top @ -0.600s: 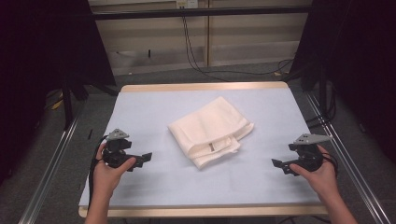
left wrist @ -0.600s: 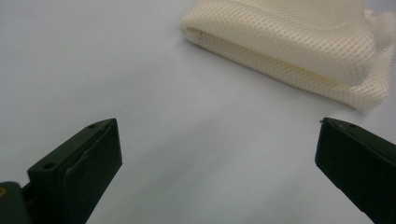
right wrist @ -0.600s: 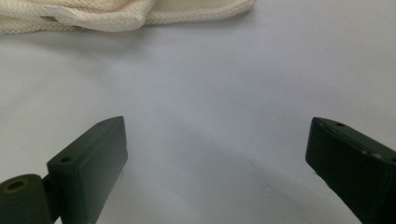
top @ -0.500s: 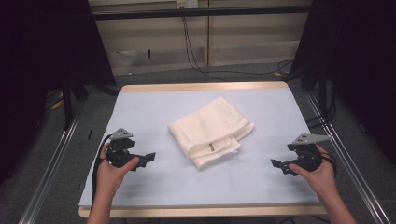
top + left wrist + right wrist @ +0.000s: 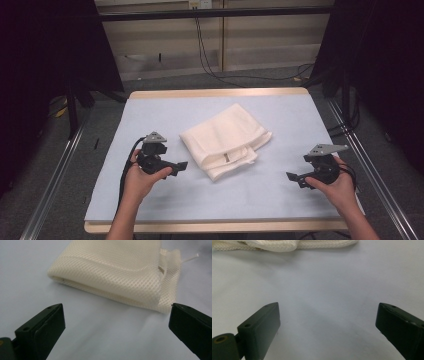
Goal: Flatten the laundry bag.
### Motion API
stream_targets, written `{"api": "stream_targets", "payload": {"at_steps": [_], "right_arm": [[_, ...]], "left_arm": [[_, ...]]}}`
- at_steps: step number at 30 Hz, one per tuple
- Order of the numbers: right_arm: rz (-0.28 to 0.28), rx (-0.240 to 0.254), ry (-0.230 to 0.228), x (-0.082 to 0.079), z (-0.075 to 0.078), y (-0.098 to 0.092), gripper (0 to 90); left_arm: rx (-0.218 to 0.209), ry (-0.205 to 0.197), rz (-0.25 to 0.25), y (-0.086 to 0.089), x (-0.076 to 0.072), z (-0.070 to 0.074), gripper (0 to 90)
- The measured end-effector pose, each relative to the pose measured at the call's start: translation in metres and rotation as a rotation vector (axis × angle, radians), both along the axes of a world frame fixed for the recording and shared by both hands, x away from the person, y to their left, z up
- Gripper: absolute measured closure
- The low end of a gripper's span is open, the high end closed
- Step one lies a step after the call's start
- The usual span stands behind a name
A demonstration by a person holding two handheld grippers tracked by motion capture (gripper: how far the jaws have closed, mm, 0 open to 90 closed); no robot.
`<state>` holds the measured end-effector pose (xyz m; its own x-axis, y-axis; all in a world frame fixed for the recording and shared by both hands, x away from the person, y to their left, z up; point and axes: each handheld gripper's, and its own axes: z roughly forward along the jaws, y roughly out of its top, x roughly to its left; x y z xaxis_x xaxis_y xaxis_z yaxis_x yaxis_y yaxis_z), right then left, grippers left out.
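Observation:
A folded cream mesh cloth (image 5: 225, 140) lies in the middle of the pale blue table cover (image 5: 280, 190). My left gripper (image 5: 181, 166) hovers just left of the cloth, pointing at it, jaws wide open with nothing between them. In the left gripper view the folded mesh cloth (image 5: 117, 270) lies close ahead of the open jaws. My right gripper (image 5: 292, 177) is held at the right side of the table, well apart from the cloth, jaws open and empty. The right gripper view has the cloth's edge (image 5: 287, 245) along the top.
The table has a wooden rim (image 5: 215, 93) at the far side and metal rails (image 5: 50, 185) along both sides. Cables (image 5: 210, 60) hang by the back wall. Bare cover lies all around the cloth.
My left gripper has moved right, closer to the cloth. The right gripper has barely shifted. The cloth lies as before.

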<state>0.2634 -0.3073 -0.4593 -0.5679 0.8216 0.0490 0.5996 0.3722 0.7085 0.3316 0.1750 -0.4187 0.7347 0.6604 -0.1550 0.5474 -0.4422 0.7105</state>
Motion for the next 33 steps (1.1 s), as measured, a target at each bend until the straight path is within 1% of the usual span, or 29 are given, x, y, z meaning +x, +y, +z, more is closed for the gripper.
{"api": "stream_targets", "payload": {"at_steps": [2,3,5,6,7,9,10,11,12,13,15,16,18,20,22,23,25,26,27,28,29,30,31,33], "right_arm": [[0.002,0.001,0.002,0.0,0.0,0.002,5.3],[0.012,0.005,-0.008,0.001,-0.001,0.002,5.3],[0.018,0.006,-0.007,0.002,-0.001,0.005,5.6],[0.015,0.003,0.0,0.002,0.0,0.006,6.0],[0.026,0.004,-0.009,0.002,-0.001,0.007,6.1],[0.027,0.006,-0.004,0.002,-0.001,0.009,6.1],[0.036,0.004,-0.009,0.003,-0.001,0.01,6.1],[0.039,0.002,-0.008,0.003,-0.002,0.011,6.3],[0.04,-0.003,-0.005,0.002,-0.002,0.012,6.9],[0.053,0.003,-0.008,0.002,-0.002,0.013,7.7],[0.053,-0.007,-0.008,0.002,-0.002,0.015,8.3],[0.056,-0.004,-0.004,0.002,-0.002,0.016,8.3],[0.058,-0.008,-0.008,0.003,-0.003,0.017,8.8],[0.063,0.001,-0.006,0.003,-0.003,0.017,9.6],[0.061,0.007,-0.001,0.004,-0.003,0.018,10.0],[0.058,0.01,-0.002,0.004,-0.004,0.018,10.3],[0.064,0.009,-0.009,0.005,-0.003,0.02,12.2],[0.066,0.012,-0.011,0.006,-0.003,0.021,12.5],[0.073,0.018,-0.012,0.006,-0.003,0.023,14.0],[0.077,0.02,-0.015,0.007,-0.002,0.024,15.5],[0.078,0.022,-0.017,0.008,-0.002,0.026,16.2],[0.083,0.029,-0.028,0.009,-0.002,0.028,17.7],[0.081,0.033,-0.026,0.009,-0.002,0.03,18.6],[0.09,0.036,-0.027,0.012,-0.001,0.034,20.7]], "left_arm": [[0.012,-0.013,-0.02,-0.009,0.001,0.001,0.9],[0.016,-0.014,-0.029,-0.013,0.001,0.002,1.0],[0.014,-0.013,-0.05,-0.021,0.002,0.002,1.2],[0.027,-0.011,-0.059,-0.024,0.002,0.003,1.2],[0.042,-0.012,-0.058,-0.028,0.003,0.002,1.8],[0.063,-0.01,-0.048,-0.032,0.005,0.001,4.3],[0.058,-0.002,-0.053,-0.033,0.006,0.0,5.4],[0.049,0.001,-0.041,-0.035,0.007,-0.001,6.6],[0.057,0.003,-0.039,-0.036,0.008,-0.002,7.5],[0.067,0.01,-0.05,-0.037,0.009,-0.002,8.1],[0.041,0.018,-0.058,-0.04,0.009,-0.004,15.7],[0.057,0.02,-0.065,-0.041,0.009,-0.005,16.2],[0.072,0.021,-0.07,-0.044,0.008,-0.005,16.3],[0.058,0.028,-0.068,-0.046,0.009,-0.006,19.1],[0.066,0.02,-0.074,-0.048,0.009,-0.006,23.0],[0.067,0.026,-0.07,-0.049,0.009,-0.007,24.2],[0.094,0.02,-0.073,-0.052,0.008,-0.007,26.5],[0.087,0.007,-0.069,-0.053,0.008,-0.008,28.9],[0.096,0.0,-0.065,-0.053,0.008,-0.008,31.5],[0.093,0.005,-0.06,-0.053,0.008,-0.008,35.4],[0.087,0.011,-0.06,-0.052,0.009,-0.008,36.5],[0.09,0.014,-0.063,-0.052,0.009,-0.007,38.8],[0.081,0.009,-0.059,-0.052,0.009,-0.008,41.1],[0.088,0.014,-0.06,-0.052,0.009,-0.008,44.1]]}}
